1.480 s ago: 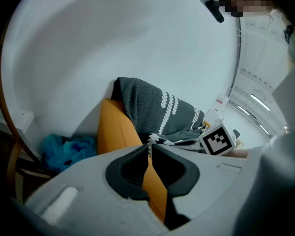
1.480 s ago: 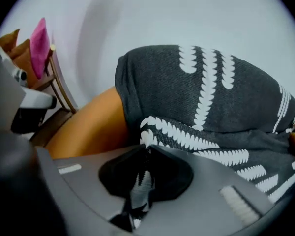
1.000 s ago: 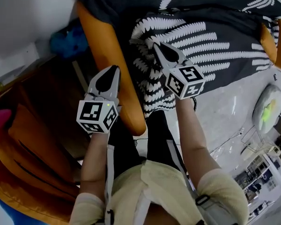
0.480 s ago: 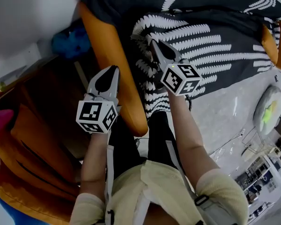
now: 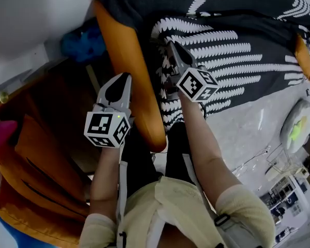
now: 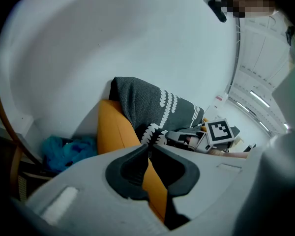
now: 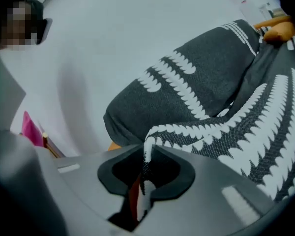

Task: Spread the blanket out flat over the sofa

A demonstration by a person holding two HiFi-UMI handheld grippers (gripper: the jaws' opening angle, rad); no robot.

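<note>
Well, at 9 o'clock of the head view a pink thing (image 5: pixel 0 138) pokes in beside brown wooden furniture (image 5: pixel 51 107). A blue bundle (image 5: pixel 81 41) lies at 10 o'clock against the wall (image 5: pixel 31 14).

Just left of centre hangs the left gripper (image 5: pixel 125 76), its tip over the orange arm of the sofa (image 5: pixel 132 81). The left gripper view settles its state: the jaw tips meet with nothing between them (image 6: pixel 148 146), and only the orange arm shows behind the slit. That view alone shows the blanket (image 6: pixel 147 102) draped over the corner of the sofa's back.

At 12 o'clock of centre the right gripper (image 5: pixel 170 44) sits on the rumpled left edge of the blanket. The blanket is dark grey with white leaf rows and covers the seat and back from 12 to 3 o'clock.

The head view hides the grip, but the right gripper view shows it. A fold of the blanket's edge runs through the narrow gap (image 7: pixel 146 150) and is pinched there. These jaws have just been easing apart.

A round white thing (image 5: pixel 297 125) lies on the floor (image 5: pixel 248 123) at 3 o'clock.

Against a second ago, the right gripper has rolled, so its marker cube (image 5: pixel 197 84) shows its faces turned. The left gripper sits at the same spot in the head view. The sofa sits slightly further right in the head view.
</note>
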